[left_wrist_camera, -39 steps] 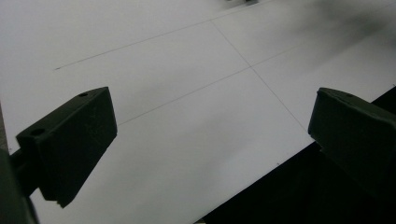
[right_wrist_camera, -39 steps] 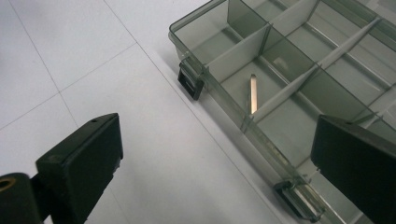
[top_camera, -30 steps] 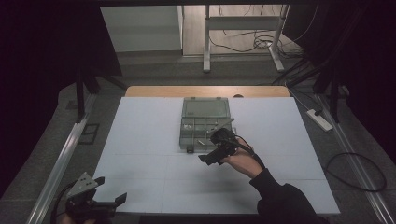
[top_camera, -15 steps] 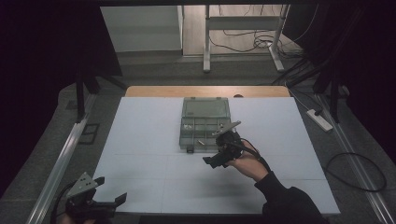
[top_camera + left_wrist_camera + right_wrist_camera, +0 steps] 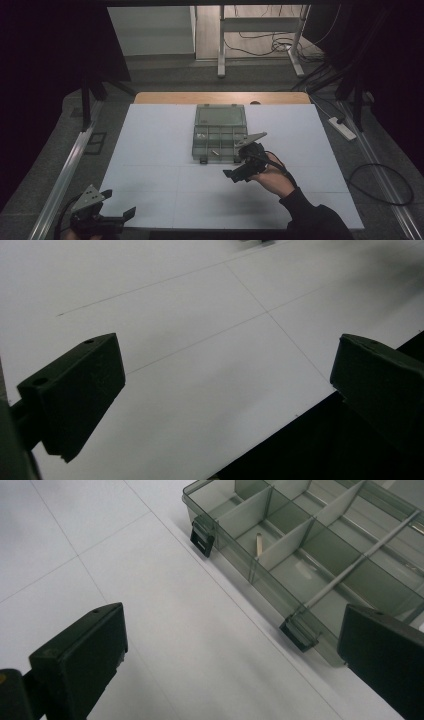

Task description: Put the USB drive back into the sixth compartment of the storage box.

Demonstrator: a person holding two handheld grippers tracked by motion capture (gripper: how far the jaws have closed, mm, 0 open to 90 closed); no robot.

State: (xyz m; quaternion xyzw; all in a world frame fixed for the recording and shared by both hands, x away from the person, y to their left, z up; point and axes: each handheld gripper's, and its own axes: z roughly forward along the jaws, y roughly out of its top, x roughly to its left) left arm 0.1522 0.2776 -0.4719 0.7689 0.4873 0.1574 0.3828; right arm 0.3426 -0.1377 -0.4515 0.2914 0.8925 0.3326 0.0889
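A smoky clear compartment box lies on the white table, lid open toward the far side. One front compartment holds a small pin, and a pale bit sits in a left one. Two dark latches hang on its front wall. My right gripper hovers just in front of the box's right corner, open and holding nothing; in the right gripper view its jaws stand wide apart over bare table and the box's front wall. My left gripper is open and holds nothing at the table's near left corner.
The table's near edge runs under the left gripper, with dark floor beyond it. A metal rail lines the table's left side. A power strip and cables lie on the floor at the right.
My right gripper has drawn back slightly from the box toward the near side. The left gripper has stayed where it was.
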